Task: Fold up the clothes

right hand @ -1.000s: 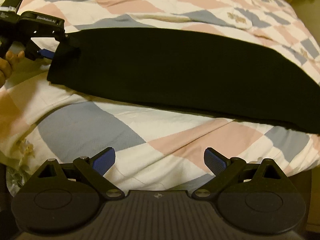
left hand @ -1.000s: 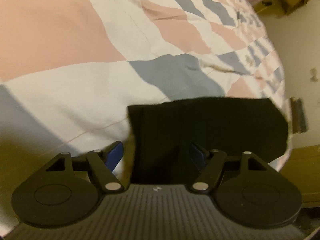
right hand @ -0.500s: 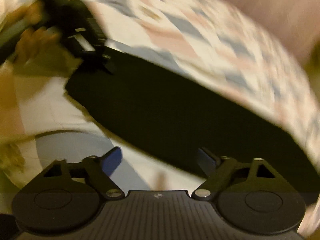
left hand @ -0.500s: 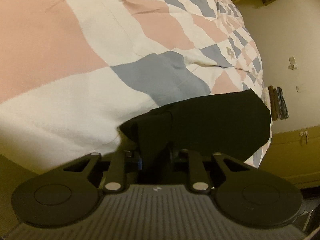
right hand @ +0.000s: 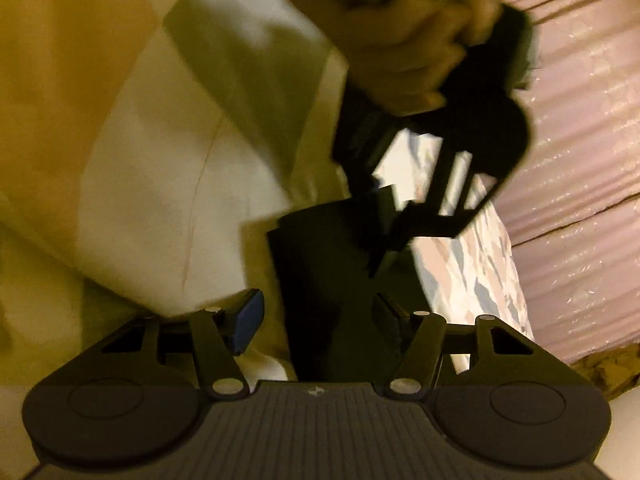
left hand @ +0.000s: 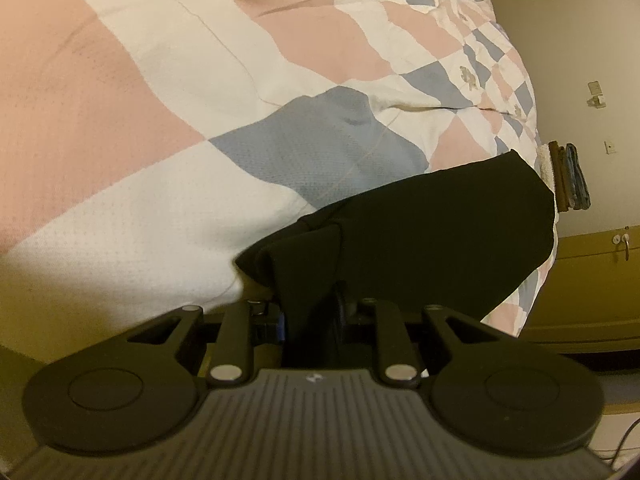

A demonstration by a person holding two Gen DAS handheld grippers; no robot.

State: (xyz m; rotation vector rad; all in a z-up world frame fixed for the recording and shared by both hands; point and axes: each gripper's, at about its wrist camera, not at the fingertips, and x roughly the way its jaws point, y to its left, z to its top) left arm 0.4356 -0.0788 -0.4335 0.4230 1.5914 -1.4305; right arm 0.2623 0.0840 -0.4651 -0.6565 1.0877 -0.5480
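Note:
A black garment (left hand: 440, 236) lies across the near edge of the patchwork quilt (left hand: 180, 100). My left gripper (left hand: 312, 314) is shut on a bunched end of it, and the cloth folds up between the jaws. The right wrist view is blurred. In it my right gripper (right hand: 318, 318) is open, and the same black garment (right hand: 320, 264) hangs between its blue pads (right hand: 248, 320) without being pinched. Just above, a person's hand (right hand: 404, 52) holds the left gripper (right hand: 440, 184), which is very close to the right one.
The quilted bed fills most of the left wrist view. Its edge drops off at the right beside a pale wall, a stack of folded items (left hand: 568, 176) and a yellow cabinet (left hand: 592, 280). A pink ribbed cover (right hand: 580, 140) lies at the right of the right wrist view.
My left gripper went from open to shut on the garment's end. My right gripper swung from the far side of the bed up to the left gripper, and the cloth now sits between its open fingers.

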